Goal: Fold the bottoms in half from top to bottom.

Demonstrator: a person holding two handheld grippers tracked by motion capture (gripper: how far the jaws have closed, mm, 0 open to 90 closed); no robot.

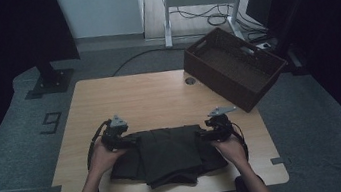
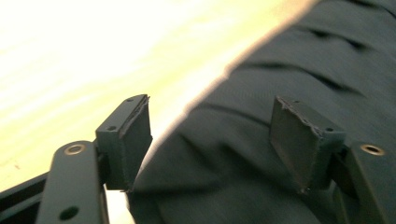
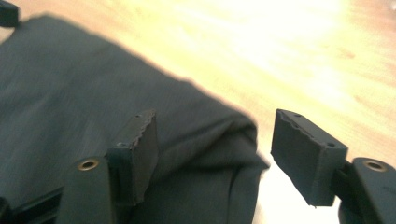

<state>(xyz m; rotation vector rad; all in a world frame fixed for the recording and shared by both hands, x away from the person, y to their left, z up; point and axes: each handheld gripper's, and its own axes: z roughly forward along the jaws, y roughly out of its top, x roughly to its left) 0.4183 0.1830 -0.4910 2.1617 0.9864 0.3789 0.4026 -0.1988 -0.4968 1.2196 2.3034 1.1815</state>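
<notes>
A dark folded garment lies flat near the front edge of the wooden table. My left gripper hovers at its far left corner and my right gripper at its far right corner. In the left gripper view the gripper stands open above the cloth, pads not touching it. From the right gripper view the gripper is open too, over the garment's corner, with nothing pinched.
A brown open basket sits on the table's far right corner, partly over the edge. A small round fitting lies beside it. Bare tabletop stretches behind the garment. Desk legs and cables stand on the floor beyond.
</notes>
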